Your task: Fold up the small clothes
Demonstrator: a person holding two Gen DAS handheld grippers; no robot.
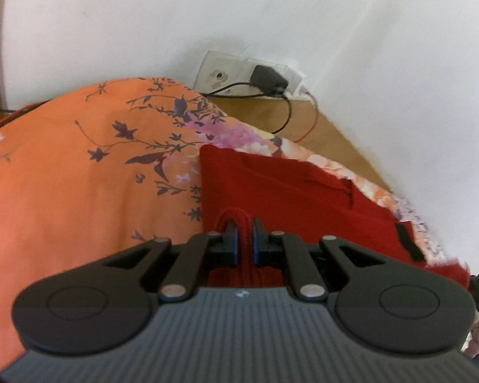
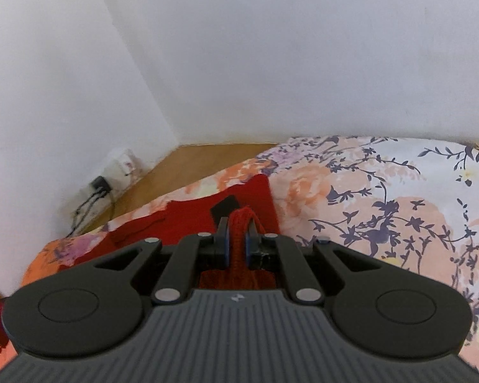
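Through the left wrist view I see the red knit garment lying on the bed near its far edge by the wall. It looks soft, light and floppy, best taken at a thick hem. My left tool is pinched nearly closed on a fold of it.

In the right wrist view my right tool is likewise clamped tight on a bunched red edge.

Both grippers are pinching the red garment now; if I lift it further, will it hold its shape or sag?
Likely sag: the red garment bunches into a soft ridge in each hand-held gripper. It looks knitted, so probably grippy rather than slippery. It creases over the bedspread, suggesting it is light and floppy.
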